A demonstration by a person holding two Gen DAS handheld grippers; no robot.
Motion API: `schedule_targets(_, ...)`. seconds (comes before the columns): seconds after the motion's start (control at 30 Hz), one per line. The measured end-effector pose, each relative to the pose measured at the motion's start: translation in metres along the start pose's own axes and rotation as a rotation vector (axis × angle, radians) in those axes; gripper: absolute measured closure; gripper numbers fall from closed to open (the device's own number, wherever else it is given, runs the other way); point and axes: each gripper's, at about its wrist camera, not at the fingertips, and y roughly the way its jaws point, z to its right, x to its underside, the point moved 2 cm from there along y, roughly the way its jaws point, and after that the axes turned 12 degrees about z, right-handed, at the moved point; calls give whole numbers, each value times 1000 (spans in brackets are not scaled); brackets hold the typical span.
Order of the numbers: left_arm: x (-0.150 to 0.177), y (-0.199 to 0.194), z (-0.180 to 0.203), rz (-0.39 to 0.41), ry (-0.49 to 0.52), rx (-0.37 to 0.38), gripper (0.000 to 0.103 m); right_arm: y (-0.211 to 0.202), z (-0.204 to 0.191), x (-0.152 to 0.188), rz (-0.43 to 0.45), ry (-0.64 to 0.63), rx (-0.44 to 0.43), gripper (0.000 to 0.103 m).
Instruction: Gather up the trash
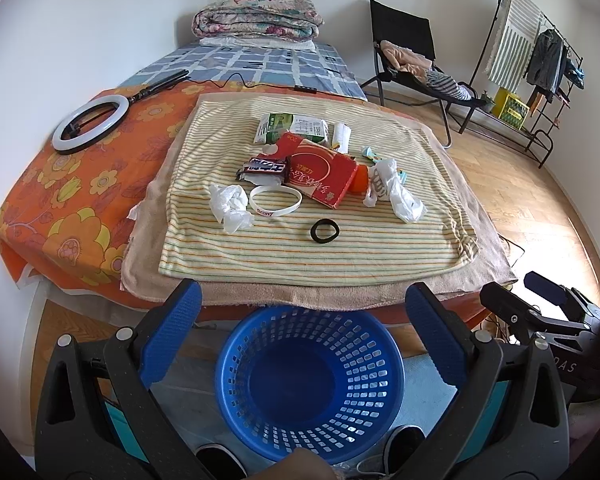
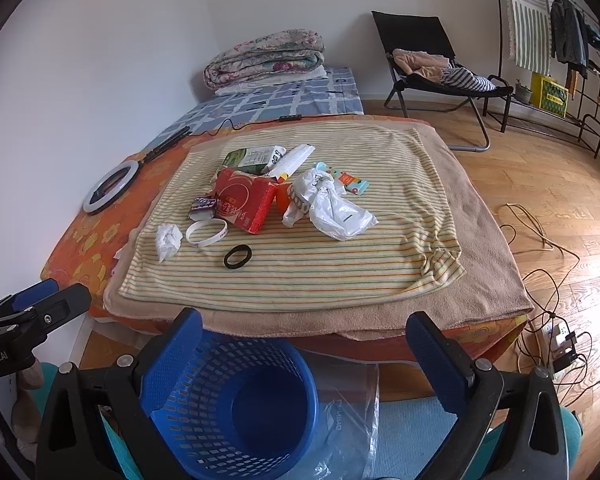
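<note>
Trash lies in a pile on a striped towel [image 1: 300, 248] [image 2: 300, 276] on the bed: a red carton [image 1: 320, 172] [image 2: 244, 200], a crumpled tissue [image 1: 230, 206] [image 2: 168, 240], a white plastic bag [image 1: 400, 192] [image 2: 336, 212], a green-and-white packet [image 1: 290, 126] [image 2: 252, 156] and a dark candy wrapper [image 1: 266, 168] [image 2: 204, 205]. A white wristband [image 1: 275, 199] [image 2: 207, 232] and a black ring [image 1: 324, 231] [image 2: 238, 257] lie nearer. An empty blue mesh basket [image 1: 310, 380] [image 2: 236, 404] stands on the floor below the bed edge. My left gripper [image 1: 304, 316] and right gripper [image 2: 304, 340] are both open, empty, held above the basket.
A ring light [image 1: 90, 124] [image 2: 110, 186] with a cable lies on the orange sheet at the left. A folded quilt [image 1: 256, 18] sits at the bed's far end. A black chair [image 2: 432, 64], a clothes rack [image 1: 540, 76] and floor cables [image 2: 548, 300] are to the right.
</note>
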Motion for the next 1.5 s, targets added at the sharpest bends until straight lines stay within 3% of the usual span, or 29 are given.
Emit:
schedule_targets(0.87,-1,5,-5,-7,5,-18,0,9,-11,7,-46,-22,-28,0)
schedule_targets(1.27,9,25,-18,-41,-20,-36,0,21,-10,12,-82,-26,-8,0)
schedule_targets(1.5,15,44,-33,-72,-56,-35,0,39,1,21,-146,10,25,0)
